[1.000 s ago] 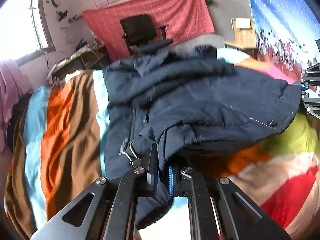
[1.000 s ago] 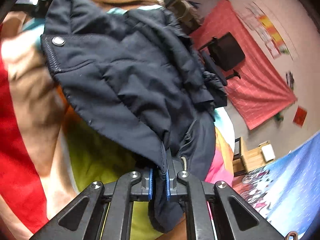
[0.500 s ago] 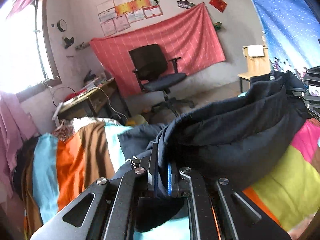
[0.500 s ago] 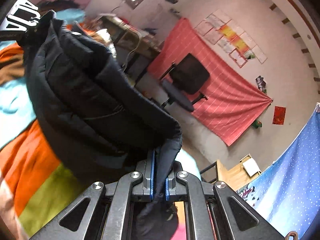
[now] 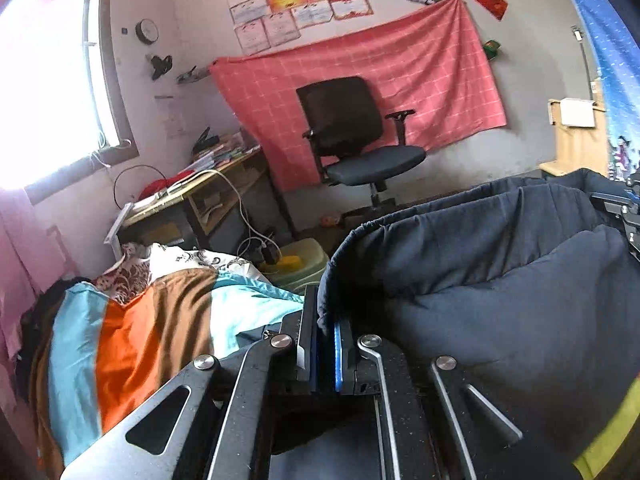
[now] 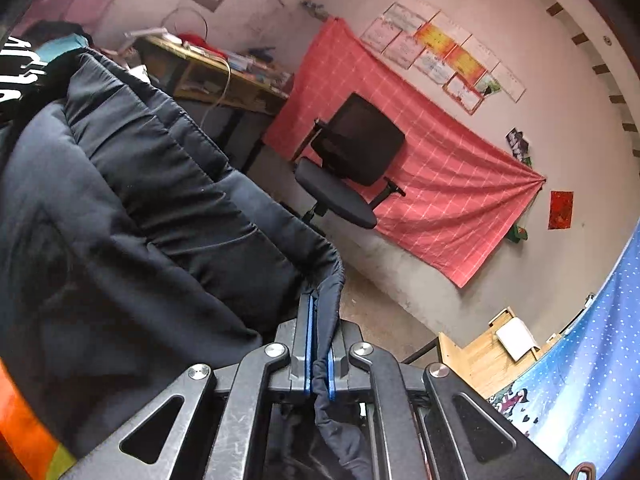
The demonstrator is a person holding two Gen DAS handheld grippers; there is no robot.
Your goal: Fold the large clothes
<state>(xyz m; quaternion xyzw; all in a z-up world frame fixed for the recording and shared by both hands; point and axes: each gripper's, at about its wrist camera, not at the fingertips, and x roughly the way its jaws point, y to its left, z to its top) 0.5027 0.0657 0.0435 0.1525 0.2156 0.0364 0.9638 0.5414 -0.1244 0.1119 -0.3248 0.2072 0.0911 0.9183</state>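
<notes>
— Grey plaster walls, a pink checked cloth (image 5: 360, 76) pinned behind a black office chair (image 5: 352, 140) and a cluttered wooden desk (image 5: 208, 196) under a bright window are seen beyond the bed. How are the tools set?

— The left gripper (image 5: 325, 344) is closed on the hem of a dark navy padded jacket (image 5: 500, 280), with fabric pinched between its blue-lined pads. The right gripper (image 6: 318, 360) is clamped the same way on another edge of the jacket (image 6: 140, 208), a twist of cloth hanging down below its pads. The garment is held up off the bed, slung between the two tools, above a bedspread of orange, brown and turquoise stripes (image 5: 132, 332).

— How is it expected to handle?

— It is judged soft and bulky, light for its bulk, with quilted panels that sag into a deep pouch between the grips. The smooth shell may slip, so the bound hems and corners are thought the safest hold, as taken now.

— And room for moving?

— The bedspread to the left lies open for laying it down. The bed's far edge drops toward the floor near a pale green tub (image 5: 300, 264) and trailing white cables (image 5: 244, 208), which should be kept clear of.
</notes>
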